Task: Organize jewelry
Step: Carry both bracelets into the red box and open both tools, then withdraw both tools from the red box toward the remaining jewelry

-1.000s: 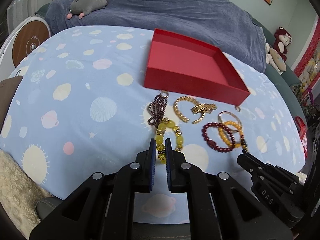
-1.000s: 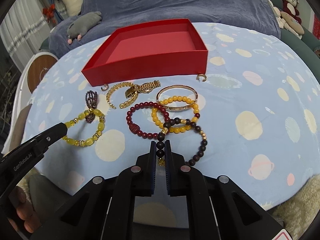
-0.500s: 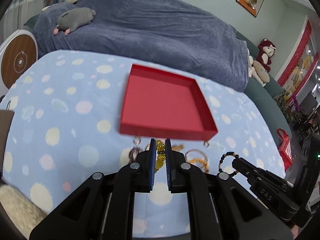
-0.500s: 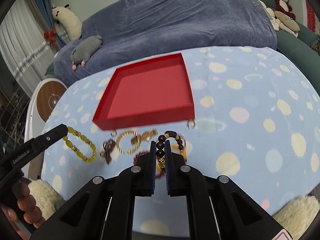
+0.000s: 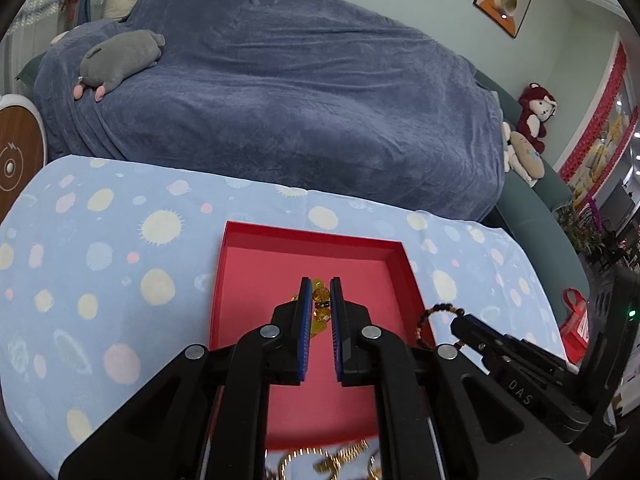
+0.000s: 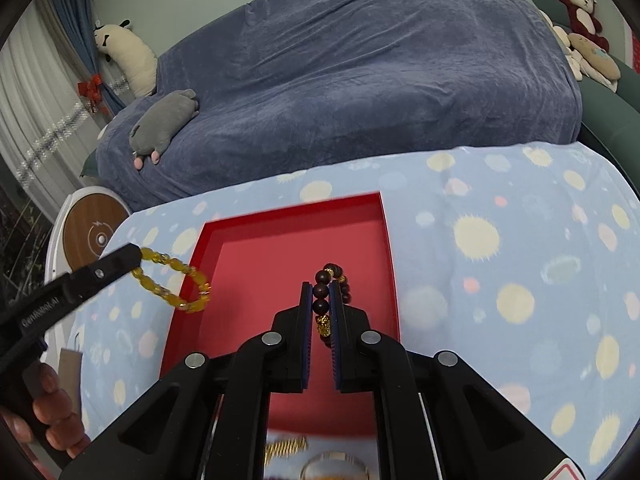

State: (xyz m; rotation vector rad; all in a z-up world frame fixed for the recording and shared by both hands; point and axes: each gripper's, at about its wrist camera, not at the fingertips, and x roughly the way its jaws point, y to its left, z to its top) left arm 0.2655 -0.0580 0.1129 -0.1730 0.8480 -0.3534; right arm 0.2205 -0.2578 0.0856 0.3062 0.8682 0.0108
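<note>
My left gripper [image 5: 321, 286] is shut on a yellow bead bracelet [image 5: 320, 304] and holds it in the air over the open red box [image 5: 260, 276]. The right wrist view shows that bracelet [image 6: 172, 286] hanging from the left fingers over the box's left wall [image 6: 192, 264]. My right gripper [image 6: 321, 290] is shut on a dark brown bead bracelet [image 6: 334, 286] with a gold charm, held above the box floor. That bracelet also shows in the left wrist view [image 5: 434, 316].
Gold bracelets [image 5: 320, 462] and a bangle [image 6: 336, 466] lie on the spotted blue cloth [image 6: 500, 248] in front of the box. A blue-covered sofa [image 5: 280, 112] with a grey plush [image 5: 120, 60] stands behind. A round wooden object [image 6: 94, 234] is at left.
Both grippers lifted their bracelets off the cloth and moved forward to hang over the red box. The other jewelry stayed on the cloth.
</note>
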